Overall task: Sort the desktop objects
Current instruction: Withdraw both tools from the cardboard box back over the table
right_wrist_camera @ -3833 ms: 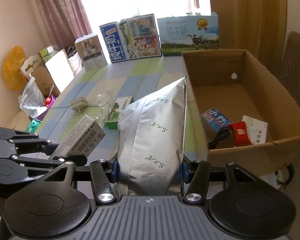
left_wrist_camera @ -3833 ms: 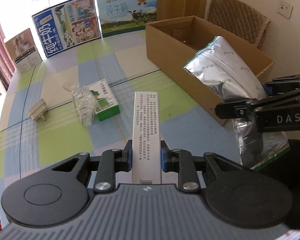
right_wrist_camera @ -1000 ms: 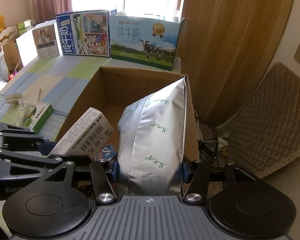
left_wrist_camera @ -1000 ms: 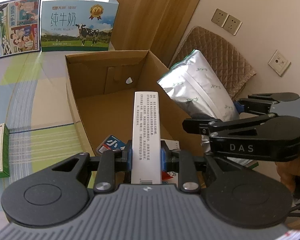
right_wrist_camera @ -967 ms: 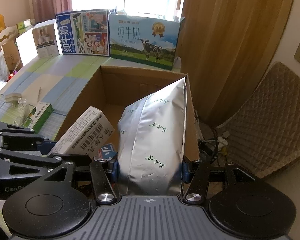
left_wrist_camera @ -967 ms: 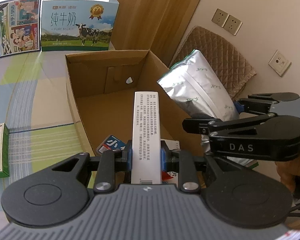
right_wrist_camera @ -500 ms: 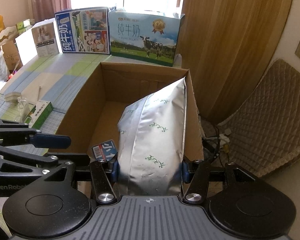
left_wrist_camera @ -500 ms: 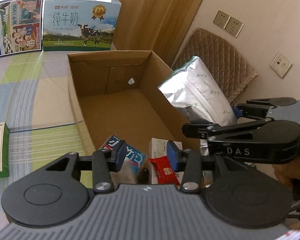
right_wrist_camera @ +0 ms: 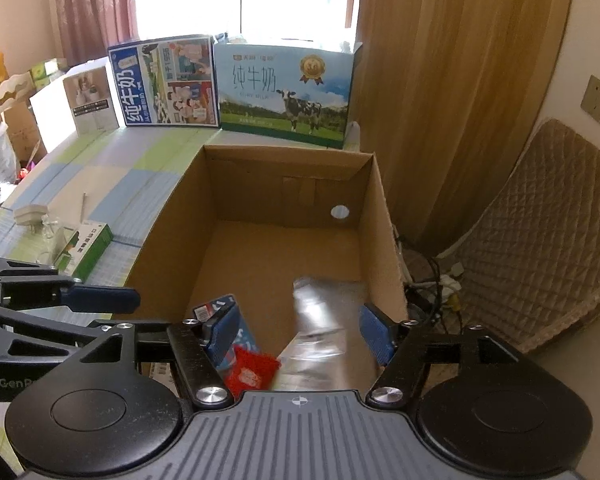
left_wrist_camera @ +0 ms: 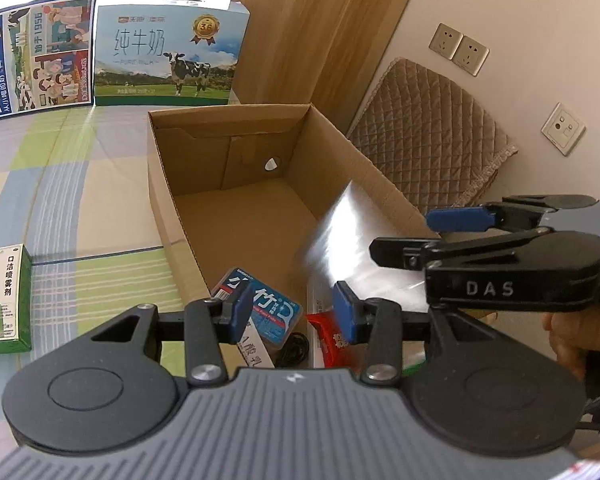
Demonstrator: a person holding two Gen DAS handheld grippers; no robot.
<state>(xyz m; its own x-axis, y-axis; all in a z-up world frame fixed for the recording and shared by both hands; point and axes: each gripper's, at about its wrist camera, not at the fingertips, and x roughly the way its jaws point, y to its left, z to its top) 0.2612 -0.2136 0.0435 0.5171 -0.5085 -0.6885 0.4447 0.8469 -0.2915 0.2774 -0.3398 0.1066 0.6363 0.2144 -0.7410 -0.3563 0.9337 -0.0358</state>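
An open cardboard box [left_wrist_camera: 168, 200] [right_wrist_camera: 168, 216] stands on the checked table. My left gripper [left_wrist_camera: 292, 308] is open and empty over the box's near end. My right gripper [right_wrist_camera: 300, 330] is open; the silver foil bag [right_wrist_camera: 320, 328] is blurred, dropping between its fingers into the box, and it also shows in the left wrist view [left_wrist_camera: 340, 240]. In the box lie a blue pack [left_wrist_camera: 268, 308], a red packet [right_wrist_camera: 250, 372] and the white carton [left_wrist_camera: 256, 350], partly hidden.
A green-and-white box [left_wrist_camera: 4, 292] [right_wrist_camera: 86, 246], a white plug [right_wrist_camera: 28, 216] and clear plastic pieces [right_wrist_camera: 50, 232] lie on the table left of the cardboard box. Two milk cartons [left_wrist_camera: 164, 62] stand at the back. A quilted chair [right_wrist_camera: 540, 240] is at the right.
My left gripper opened and dropped the white carton into the box. My right gripper has just opened and the foil bag is falling into the box.
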